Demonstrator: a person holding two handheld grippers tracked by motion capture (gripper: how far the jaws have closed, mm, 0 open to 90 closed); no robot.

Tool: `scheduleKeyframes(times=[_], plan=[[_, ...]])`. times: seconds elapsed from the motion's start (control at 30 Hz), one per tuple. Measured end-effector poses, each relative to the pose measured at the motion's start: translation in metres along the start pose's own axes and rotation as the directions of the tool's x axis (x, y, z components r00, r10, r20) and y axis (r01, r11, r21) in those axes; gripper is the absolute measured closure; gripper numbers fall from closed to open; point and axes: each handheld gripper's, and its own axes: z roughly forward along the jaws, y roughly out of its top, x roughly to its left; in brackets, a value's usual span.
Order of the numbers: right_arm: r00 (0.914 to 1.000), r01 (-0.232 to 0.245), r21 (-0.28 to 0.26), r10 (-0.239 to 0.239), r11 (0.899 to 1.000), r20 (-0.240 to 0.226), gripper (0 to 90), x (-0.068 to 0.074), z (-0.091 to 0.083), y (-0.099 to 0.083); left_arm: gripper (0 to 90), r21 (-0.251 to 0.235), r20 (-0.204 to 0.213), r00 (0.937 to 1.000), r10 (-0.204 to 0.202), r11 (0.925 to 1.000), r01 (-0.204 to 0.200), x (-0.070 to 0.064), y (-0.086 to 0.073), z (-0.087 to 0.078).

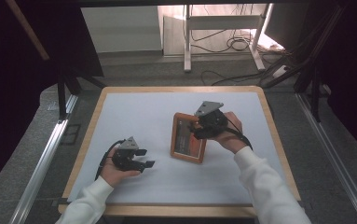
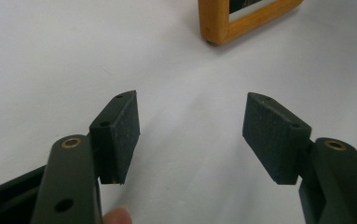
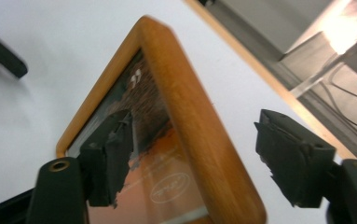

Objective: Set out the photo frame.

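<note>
white table (image 1: 134, 116); right gripper (image 3: 192, 154) straddles picture frame (image 3: 199, 140), lower end cropped.

No text, brand or number can be read with certainty. On the glazed picture inside the wooden frame (image 3: 199, 140), a white quotation mark (image 3: 135, 77) is seen near the upper end, and an oval white logo (image 3: 169, 187) is seen lower down, its lettering too blurred to be made out.
</note>
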Motion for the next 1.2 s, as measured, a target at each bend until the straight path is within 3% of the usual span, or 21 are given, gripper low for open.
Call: scheduleKeyframes(times=[0.1, 0.3, 0.6, 0.97, 1.2], plan=[[0.9980, -0.058, -0.036, 0.059, 0.998, 0.025, 22.5, 0.001, -0.008, -0.004, 36.6, 0.001, -0.001, 1.0000, 0.001, 1.0000, -0.001, 0.000, 0.000, 0.000], [0.9912, -0.128, -0.074, 0.130, 0.989, 0.026, 20.3, 0.005, -0.028, -0.025, 35.5, -0.001, -0.007, 0.9999, -0.008, 1.0000, 0.008, 0.000, 0.000, -0.001], [0.9832, -0.180, -0.084, 0.182, 0.980, 0.014, 19.3, 0.019, -0.052, -0.067, 34.8, 0.002, -0.016, 0.9999, -0.004, 1.0000, 0.004, 0.000, -0.001, 0.000], [0.9537, -0.300, -0.069, 0.299, 0.951, -0.031, 19.3, 0.028, -0.059, -0.118, 33.9, 0.007, -0.018, 0.9998, -0.005, 1.0000, 0.005, -0.001, -0.001, 0.003], [0.9457, -0.325, -0.062, 0.324, 0.944, -0.028, 19.5, 0.031, -0.059, -0.135, 33.9, 0.005, -0.017, 0.9998, -0.010, 0.9999, 0.010, -0.003, -0.001, 0.004]])
